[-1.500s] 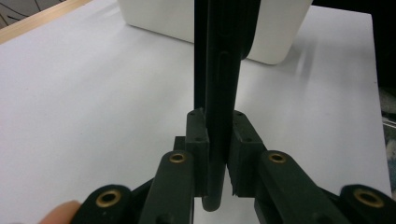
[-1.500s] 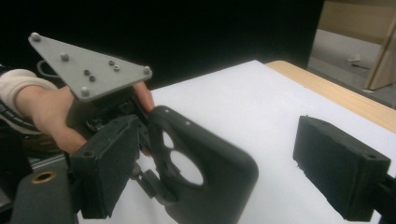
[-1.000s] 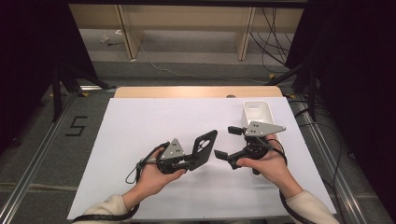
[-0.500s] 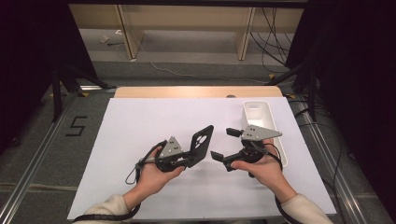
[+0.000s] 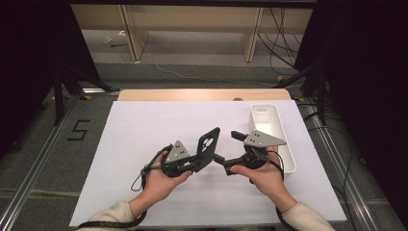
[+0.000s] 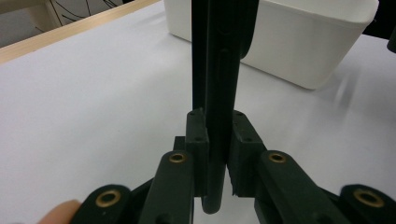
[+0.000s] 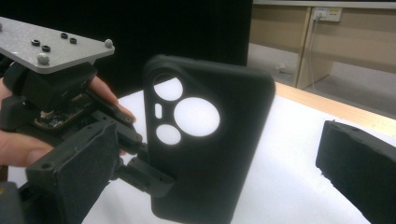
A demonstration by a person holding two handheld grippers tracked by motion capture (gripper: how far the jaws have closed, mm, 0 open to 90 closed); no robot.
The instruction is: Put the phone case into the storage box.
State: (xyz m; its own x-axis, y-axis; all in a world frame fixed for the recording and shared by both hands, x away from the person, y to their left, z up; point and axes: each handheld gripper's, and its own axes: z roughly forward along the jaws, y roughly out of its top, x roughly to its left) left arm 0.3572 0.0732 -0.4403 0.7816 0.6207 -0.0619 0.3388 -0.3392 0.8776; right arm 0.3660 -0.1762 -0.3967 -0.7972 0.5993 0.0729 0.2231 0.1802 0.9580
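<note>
high view | L tongs pinch phone case edge | R tongs wide, near

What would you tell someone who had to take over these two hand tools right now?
Left gripper: shut on the black phone case, held upright above the white table.
Right gripper: open, jaws on either side of the case's edge, not pressing.
White bin: on the table's right side.
Done: case lifted.
Left: probably hand the case to the right gripper, perhaps for the bin.

A grey floor surrounds the white table, with wooden furniture beyond.
</note>
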